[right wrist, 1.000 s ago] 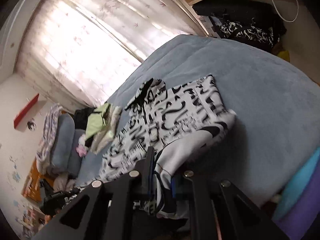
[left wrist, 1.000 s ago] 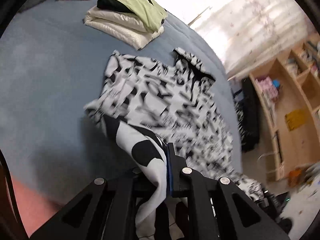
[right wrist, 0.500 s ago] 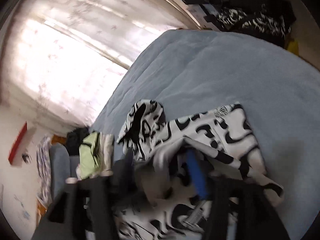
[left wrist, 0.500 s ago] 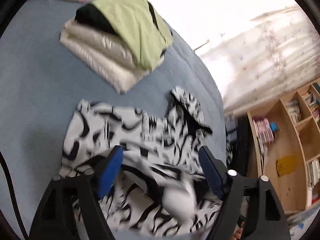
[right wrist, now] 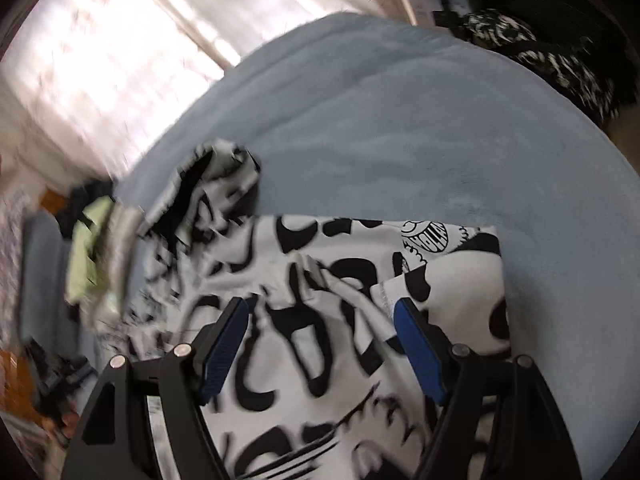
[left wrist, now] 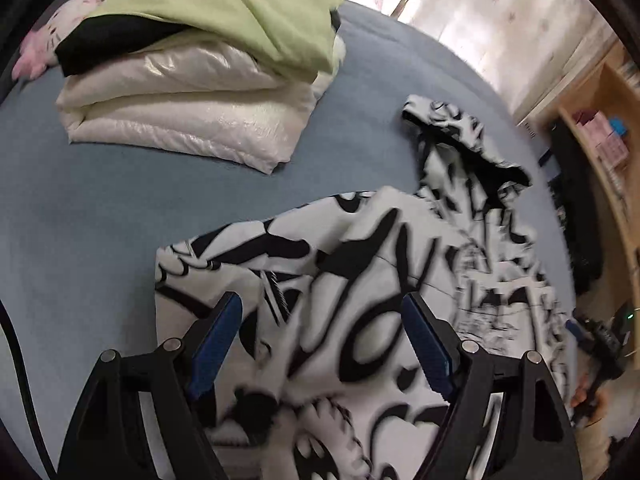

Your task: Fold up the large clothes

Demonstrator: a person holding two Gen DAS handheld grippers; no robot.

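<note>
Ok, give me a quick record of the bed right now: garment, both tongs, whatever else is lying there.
garment: black-and-white patterned hoodie, lying on the blue bed, lower part doubled over the body, hood toward the window
left tongs: open above the folded hoodie, nothing gripped
right tongs: open above the same hoodie, nothing gripped
finished stack: folded white puffy coat with a green garment on top, beyond the hoodie
other: pink plush toy behind the stack
</note>
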